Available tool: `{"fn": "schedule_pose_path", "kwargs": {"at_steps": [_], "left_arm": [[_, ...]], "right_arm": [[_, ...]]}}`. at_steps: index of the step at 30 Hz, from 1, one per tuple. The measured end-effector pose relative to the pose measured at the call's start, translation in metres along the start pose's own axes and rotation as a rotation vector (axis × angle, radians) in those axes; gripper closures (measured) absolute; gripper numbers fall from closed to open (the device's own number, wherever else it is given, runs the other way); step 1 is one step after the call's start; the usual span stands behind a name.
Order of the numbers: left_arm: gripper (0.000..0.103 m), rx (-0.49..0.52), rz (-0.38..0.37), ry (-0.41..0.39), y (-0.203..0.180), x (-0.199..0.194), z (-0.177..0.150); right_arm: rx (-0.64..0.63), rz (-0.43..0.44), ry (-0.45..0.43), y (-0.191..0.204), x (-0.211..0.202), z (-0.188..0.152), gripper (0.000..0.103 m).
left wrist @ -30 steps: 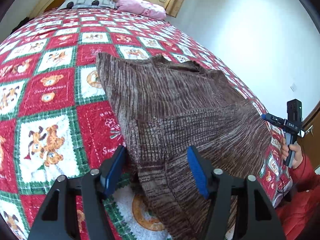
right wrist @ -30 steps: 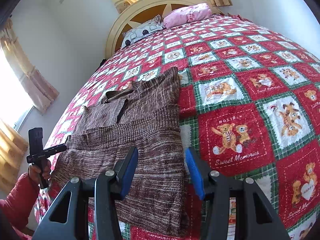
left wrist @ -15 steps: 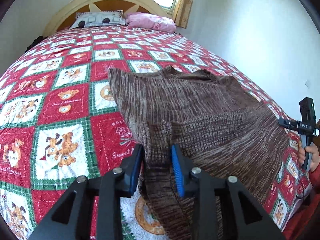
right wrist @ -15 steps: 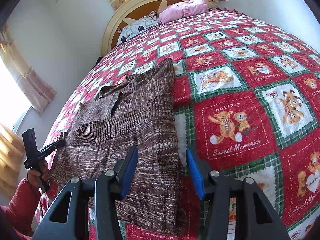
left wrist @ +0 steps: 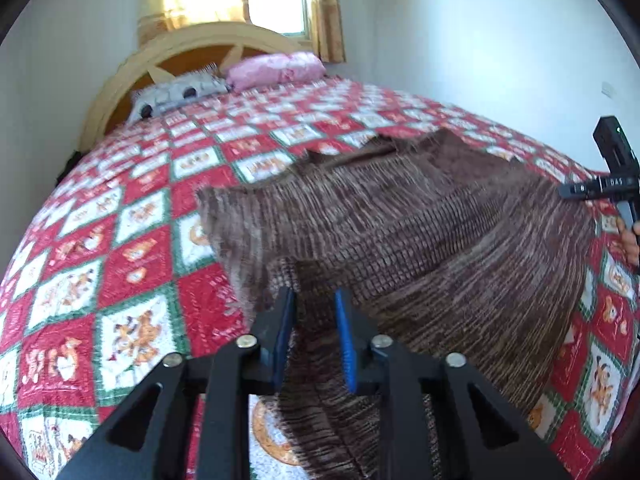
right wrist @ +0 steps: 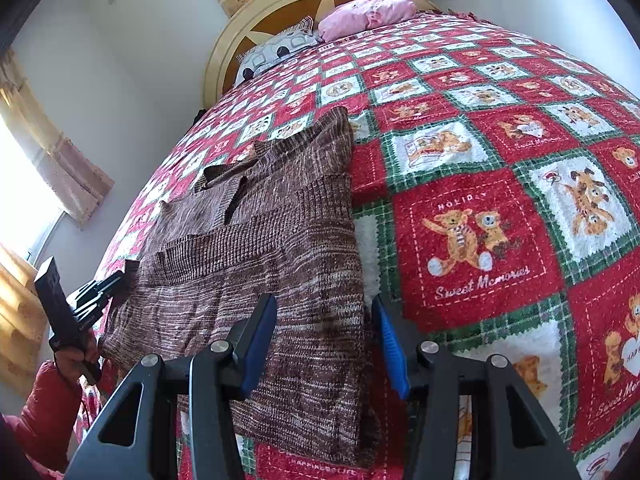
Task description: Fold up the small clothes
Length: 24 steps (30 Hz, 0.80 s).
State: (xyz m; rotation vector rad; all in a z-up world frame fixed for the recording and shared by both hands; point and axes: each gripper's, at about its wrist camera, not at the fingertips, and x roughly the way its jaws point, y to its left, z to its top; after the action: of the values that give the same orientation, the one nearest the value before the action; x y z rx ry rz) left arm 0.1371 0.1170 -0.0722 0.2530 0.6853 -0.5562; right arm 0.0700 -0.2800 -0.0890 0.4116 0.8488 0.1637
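While the left gripper (left wrist: 314, 336) tilts down toward the near edge of the bed, its blue pads stand narrow with a bunch of the brown knit sweater (left wrist: 420, 240) pinched between them. A second ago those jaws stood wide around the same edge; they have since been closing and now clamp the fabric, and the near left part of the sweater is raised off the quilt (left wrist: 120, 264) in a slack fold. That view has also swung since then, so that more of the window and headboard shows, and the picture is blurred.

The right gripper (right wrist: 324, 340) likewise points down at a slant over the sweater's near right corner, its jaws about half open. The left pad lies over the knit and the right pad over the quilt just beyond the sweater's right edge; whether either pad touches I cannot tell. Nothing is gripped there, and the gap and pose match those of a second ago.

The sweater lies flat on the red, green and white teddy-bear quilt in the near half of the bed, close to the bed's left side as the right camera sees it, its collar turned toward the headboard. At that side a hand (right wrist: 74, 360) in a red sleeve holds the left gripper's handle.

Far off, a grey patterned pillow (right wrist: 280, 50) and a pink pillow (right wrist: 368, 14) rest against the curved wooden headboard (right wrist: 240, 32).
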Motion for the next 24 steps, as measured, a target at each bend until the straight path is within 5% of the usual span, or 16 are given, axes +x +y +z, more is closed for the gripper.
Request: {"fn": "schedule_pose_path", "kwargs": {"at_steps": [3,17,20,22,24], "left_arm": [[0.055,-0.014,-0.006,0.064,0.004,0.014,0.001],[0.054,-0.248,-0.158,0.068,0.037,0.017,-0.004],[0.066,-0.313,-0.217,0.069,0.04,0.016,-0.007],[0.089,-0.305,-0.212,0.068,0.037,0.013,-0.01],[0.089,-0.318,-0.208,0.066,0.039,0.014,-0.012]], "right_arm": [[0.005,0.003,-0.001,0.0,-0.001,-0.001,0.052],[0.008,0.006,0.0,-0.004,-0.003,-0.005,0.052],[0.007,0.003,0.001,-0.004,-0.004,-0.006,0.052],[0.008,0.004,0.001,-0.005,-0.004,-0.006,0.052],[0.011,0.005,0.0,-0.005,-0.004,-0.006,0.052]]}}
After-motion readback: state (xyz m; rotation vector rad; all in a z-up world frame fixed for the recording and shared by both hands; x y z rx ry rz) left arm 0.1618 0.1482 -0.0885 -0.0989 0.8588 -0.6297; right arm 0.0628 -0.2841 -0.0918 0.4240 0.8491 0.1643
